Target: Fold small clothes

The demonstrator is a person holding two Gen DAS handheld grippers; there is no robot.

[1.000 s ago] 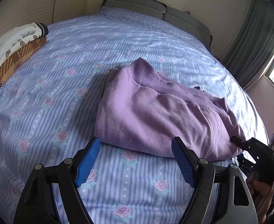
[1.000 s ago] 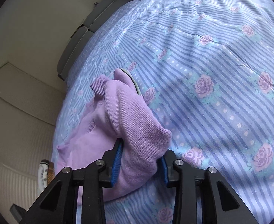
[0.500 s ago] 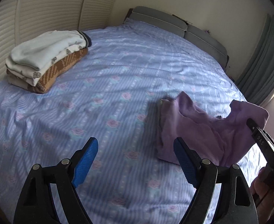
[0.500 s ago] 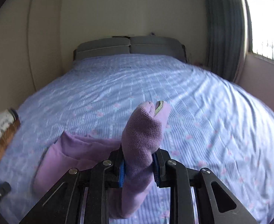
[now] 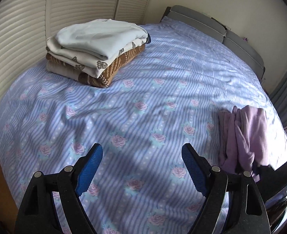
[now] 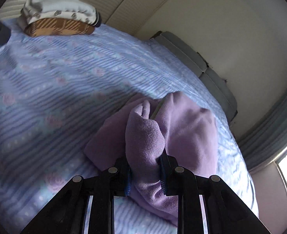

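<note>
Lilac knit, soft and thick, is what the right gripper [image 6: 145,172] has clenched between its blue pads: a bunched fold of the purple sweater [image 6: 182,134], lifted so that most of the garment hangs and slumps at the right side of the bed [image 5: 143,89]. In the left wrist view the same sweater shows as a drooping bundle at the right edge, its lower end near or touching the striped, rose-printed sheet; I cannot tell which. The left gripper [image 5: 141,167] hovers over bare sheet with its jaws spread wide, grasping nothing, well apart from the garment.

Far to the left, by the slatted wall, sits a stack of folded clothes [image 5: 96,50], white on top and brown check below, which looks like the likely destination.

The risk, as I judge it, lies in the single pinch point. With only one bunched corner held, the folds already made could slide open under the garment's own weight, or the trailing end could drag on the sheet and unroll. Thick knit can also creep out from the pads if swung quickly.
</note>
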